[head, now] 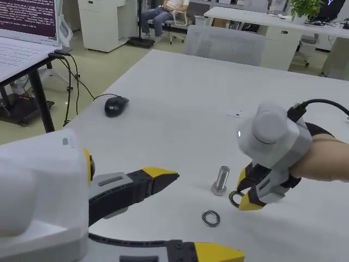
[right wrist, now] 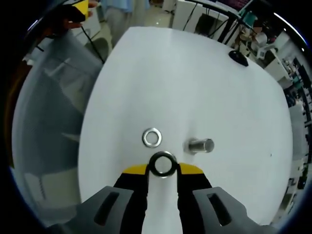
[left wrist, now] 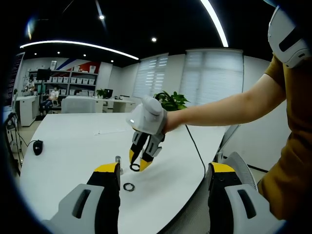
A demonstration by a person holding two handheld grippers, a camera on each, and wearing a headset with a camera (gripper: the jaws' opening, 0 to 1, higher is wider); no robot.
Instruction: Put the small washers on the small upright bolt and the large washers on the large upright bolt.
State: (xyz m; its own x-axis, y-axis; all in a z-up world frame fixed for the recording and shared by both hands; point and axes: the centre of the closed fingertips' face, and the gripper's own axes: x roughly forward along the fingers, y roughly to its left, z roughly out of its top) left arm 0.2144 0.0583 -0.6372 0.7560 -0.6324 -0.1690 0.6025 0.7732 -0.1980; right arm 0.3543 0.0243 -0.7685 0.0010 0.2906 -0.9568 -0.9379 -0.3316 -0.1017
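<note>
A washer (right wrist: pixel 162 164) is clamped by its rim between the yellow tips of the right gripper (right wrist: pixel 163 169). The gripper is angled steeply down toward the table (head: pixel 191 93), and a bare forearm (head: pixel 327 158) is stretched out behind it. In the right gripper view the washer's hole is turned back toward the camera, so its axis runs along the jaws. The ring therefore lies roughly level, slightly tilted.

The bolt (head: pixel 220 180) is found just ahead of these tips and a little off to one side. It stands upright on its hex head with its long threaded shank pointing up. The held washer is beside the bolt, not over its top. Whether the two touch cannot be told.

A second washer (head: pixel 210 218) lies flat on the table, close to the right gripper's tips and apart from the bolt.

The left gripper (left wrist: pixel 165 168) is kept back from the work, facing the right gripper and the bolt. Its jaws are spread wide and nothing is held between them.

A black cable (head: pixel 322 102) trails from the back of the right gripper. Well beyond both grippers, a computer mouse (head: pixel 115 105) rests near the far edge of the table. A laptop (head: pixel 22 33) stands open on a separate desk further off. Nothing lies between the held washer and the bolt.
</note>
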